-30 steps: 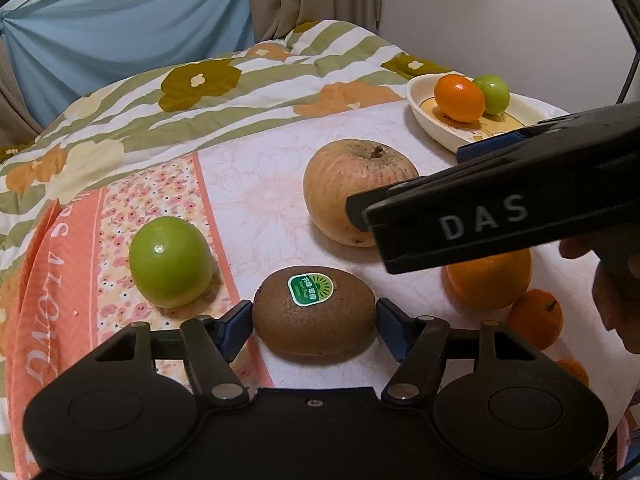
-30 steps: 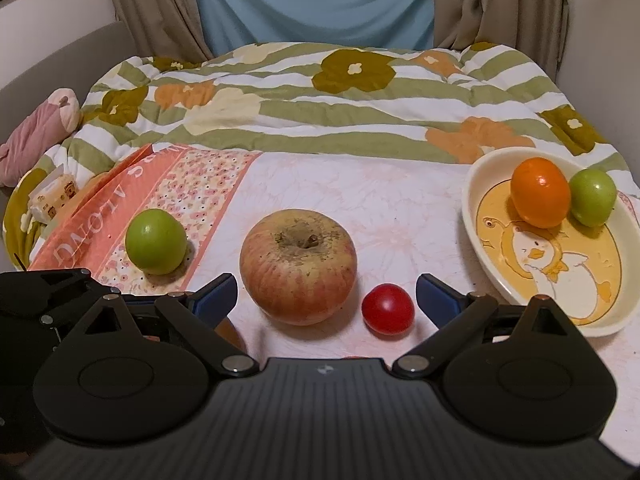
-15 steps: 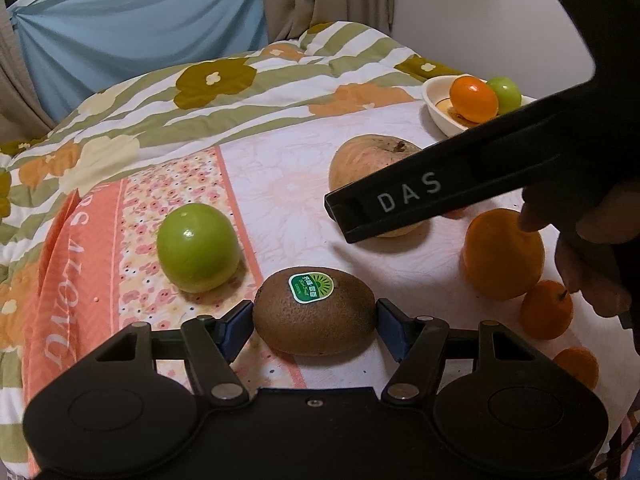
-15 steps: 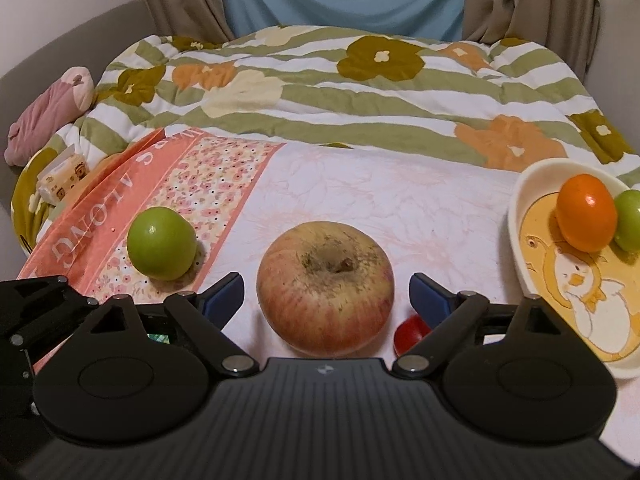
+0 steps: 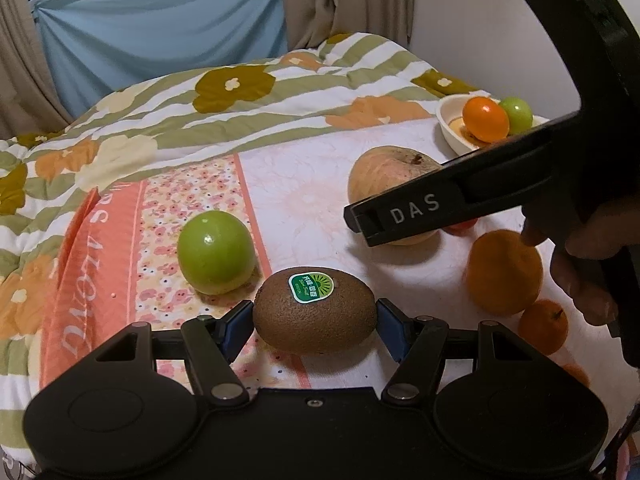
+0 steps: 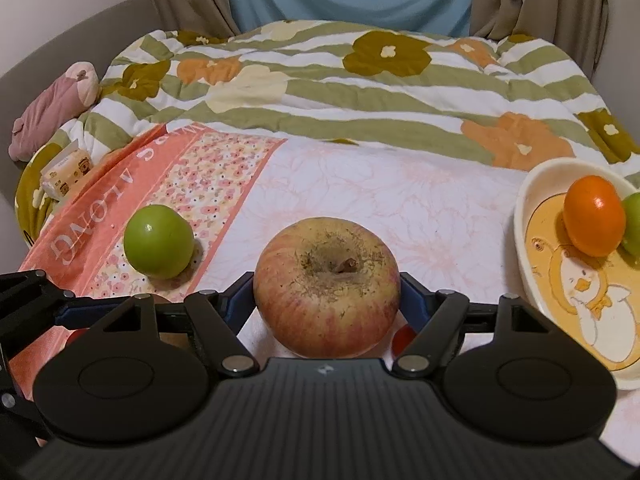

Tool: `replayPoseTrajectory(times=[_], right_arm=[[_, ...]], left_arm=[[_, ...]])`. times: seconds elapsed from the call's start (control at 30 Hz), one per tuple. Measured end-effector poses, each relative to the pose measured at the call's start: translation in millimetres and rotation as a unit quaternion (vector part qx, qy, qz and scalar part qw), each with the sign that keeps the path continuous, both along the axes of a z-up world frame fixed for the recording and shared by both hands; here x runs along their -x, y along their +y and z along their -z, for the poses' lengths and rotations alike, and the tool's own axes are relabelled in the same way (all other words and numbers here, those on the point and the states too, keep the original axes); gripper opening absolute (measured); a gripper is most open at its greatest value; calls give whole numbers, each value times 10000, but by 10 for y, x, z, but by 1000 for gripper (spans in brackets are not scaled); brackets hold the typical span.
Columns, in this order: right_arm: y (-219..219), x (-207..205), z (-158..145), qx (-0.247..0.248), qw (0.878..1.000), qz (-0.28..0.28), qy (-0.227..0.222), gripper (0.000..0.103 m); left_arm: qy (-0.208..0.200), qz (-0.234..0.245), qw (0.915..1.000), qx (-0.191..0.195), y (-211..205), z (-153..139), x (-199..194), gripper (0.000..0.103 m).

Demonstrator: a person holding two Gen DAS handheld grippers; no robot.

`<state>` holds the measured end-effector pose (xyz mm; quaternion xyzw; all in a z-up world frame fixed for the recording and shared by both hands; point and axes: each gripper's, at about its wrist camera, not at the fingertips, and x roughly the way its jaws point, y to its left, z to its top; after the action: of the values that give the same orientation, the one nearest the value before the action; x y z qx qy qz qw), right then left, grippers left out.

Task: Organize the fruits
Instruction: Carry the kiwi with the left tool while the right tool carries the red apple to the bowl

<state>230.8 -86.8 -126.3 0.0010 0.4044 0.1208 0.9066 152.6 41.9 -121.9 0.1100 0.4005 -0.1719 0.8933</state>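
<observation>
A brown kiwi (image 5: 316, 326) with a green sticker sits between the blue pads of my left gripper (image 5: 314, 314), which is shut on it just above the cloth. My right gripper (image 6: 326, 296) straddles a large red-yellow apple (image 6: 326, 304). Its jaws are closing and both pads touch the apple's sides. In the left wrist view one right finger (image 5: 412, 212) crosses in front of the apple (image 5: 384, 172). A cream bowl (image 6: 524, 208) at the right holds an orange fruit (image 6: 594, 220) and a green one (image 6: 632, 228).
A green fruit (image 6: 158, 242) lies on the floral cloth to the left. An orange (image 5: 504, 272) and a small mandarin (image 5: 542, 326) lie right of the kiwi. A red tomato (image 6: 402, 338) peeks out beside the apple. A pink plush toy (image 6: 56, 116) and a tissue pack (image 6: 66, 174) lie far left.
My right gripper moved in around the apple and its jaws narrowed onto it; the red tomato is now mostly hidden. The left gripper kept its hold on the kiwi.
</observation>
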Motion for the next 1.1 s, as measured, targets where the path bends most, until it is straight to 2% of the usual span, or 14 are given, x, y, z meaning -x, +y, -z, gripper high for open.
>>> replayPoseTrajectory(times=[0.27, 0.5, 0.8, 1.1], right_arm=[[-141, 172, -360, -98, 9996, -91, -258, 89], [-431, 396, -758, -124, 9986, -28, -509, 89], [-1077, 662, -1066, -148, 9977, 179, -637, 89], [-1815, 761, -1149, -92, 9968, 364, -711, 89]], left_arm=[[-222, -204, 9995, 48, -107, -253, 76, 70], [-509, -311, 9982, 90, -328, -588, 238, 70], [-678, -384, 9965, 311, -747, -926, 398, 70], [-813, -224, 9956, 404, -1350, -1055, 409, 70]])
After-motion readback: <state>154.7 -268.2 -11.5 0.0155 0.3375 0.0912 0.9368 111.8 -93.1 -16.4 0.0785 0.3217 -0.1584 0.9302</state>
